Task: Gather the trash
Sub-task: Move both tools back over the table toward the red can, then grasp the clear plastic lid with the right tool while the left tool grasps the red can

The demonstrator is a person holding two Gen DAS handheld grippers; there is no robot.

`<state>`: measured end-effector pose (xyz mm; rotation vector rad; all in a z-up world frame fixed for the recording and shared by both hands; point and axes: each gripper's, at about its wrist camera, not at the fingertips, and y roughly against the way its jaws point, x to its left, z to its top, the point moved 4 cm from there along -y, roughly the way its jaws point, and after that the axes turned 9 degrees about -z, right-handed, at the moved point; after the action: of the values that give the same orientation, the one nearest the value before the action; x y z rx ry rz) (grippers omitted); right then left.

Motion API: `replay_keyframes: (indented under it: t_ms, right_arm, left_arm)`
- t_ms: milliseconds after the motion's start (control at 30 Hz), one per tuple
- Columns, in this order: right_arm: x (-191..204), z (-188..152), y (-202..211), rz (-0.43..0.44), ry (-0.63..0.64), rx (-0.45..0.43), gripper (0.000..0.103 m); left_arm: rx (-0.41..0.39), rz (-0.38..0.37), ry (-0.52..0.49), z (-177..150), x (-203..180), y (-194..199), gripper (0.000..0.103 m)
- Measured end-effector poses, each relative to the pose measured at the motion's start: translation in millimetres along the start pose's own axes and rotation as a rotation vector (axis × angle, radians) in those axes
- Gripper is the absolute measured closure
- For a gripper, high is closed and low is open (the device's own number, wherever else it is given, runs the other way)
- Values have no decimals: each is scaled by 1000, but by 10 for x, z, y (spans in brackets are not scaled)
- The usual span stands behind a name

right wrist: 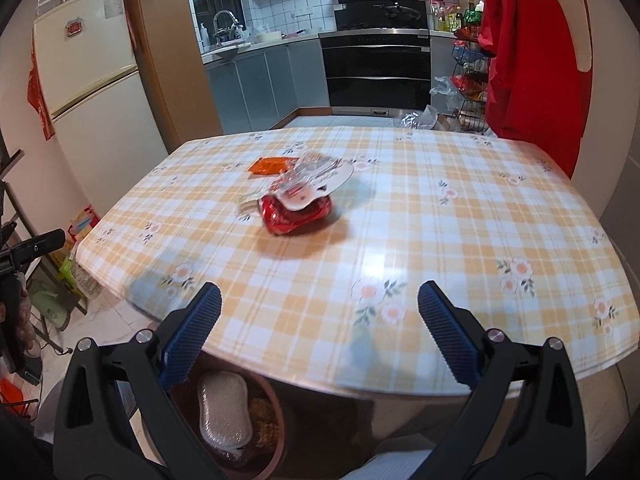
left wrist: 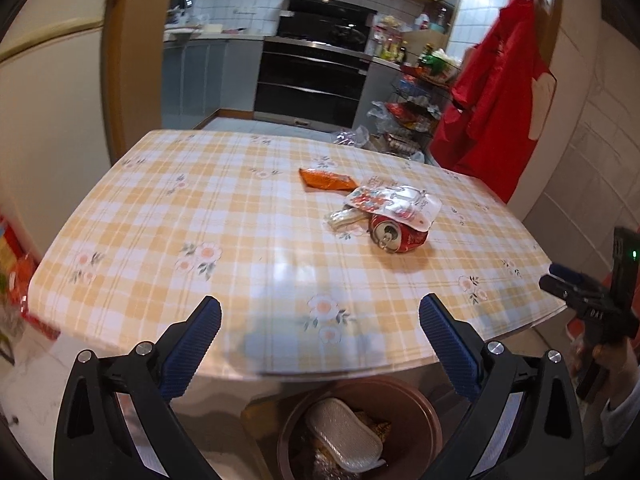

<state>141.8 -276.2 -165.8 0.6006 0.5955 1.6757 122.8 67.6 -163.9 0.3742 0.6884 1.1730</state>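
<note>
both tools [left wrist: 320, 322] [right wrist: 319, 318] gape; one can [left wrist: 398, 236], two wrappers [left wrist: 326, 179].

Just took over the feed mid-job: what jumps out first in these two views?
A small heap of trash sits mid-table on the checked tablecloth: a crushed red can with a white printed wrapper draped over it and an orange wrapper just behind. Below the near table edge stands a brown bin, already holding a pale sponge-like pad. Both the left gripper and right gripper hover open, empty.
</note>
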Motion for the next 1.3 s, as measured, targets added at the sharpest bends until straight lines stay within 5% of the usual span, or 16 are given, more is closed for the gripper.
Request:
replay_keyframes:
  t_ms: [333, 500, 767, 1067, 1167, 1233, 1300]
  right_arm:
    - [-117, 477, -500, 73, 66, -2, 6]
    - [-157, 851, -1090, 127, 128, 26, 8]
    - [-79, 1254, -2111, 248, 47, 123, 16]
    - [-7, 1329, -2916, 327, -120, 217, 24]
    - [24, 1292, -3050, 369, -153, 257, 33]
    - [62, 1264, -3052, 377, -131, 266, 61]
    - [56, 1258, -2997, 383, -135, 261, 70]
  left_arm:
    - [21, -40, -47, 321, -184, -663, 6]
    - [29, -67, -17, 478, -227, -1080, 6]
    - [67, -116, 33, 670, -268, -1712, 13]
    - [132, -157, 43, 620, -282, -2144, 21]
    - [144, -167, 52, 601, -281, -2215, 22]
    - [148, -173, 48, 598, -291, -2243, 22]
    - [152, -179, 46, 594, -304, -2267, 22]
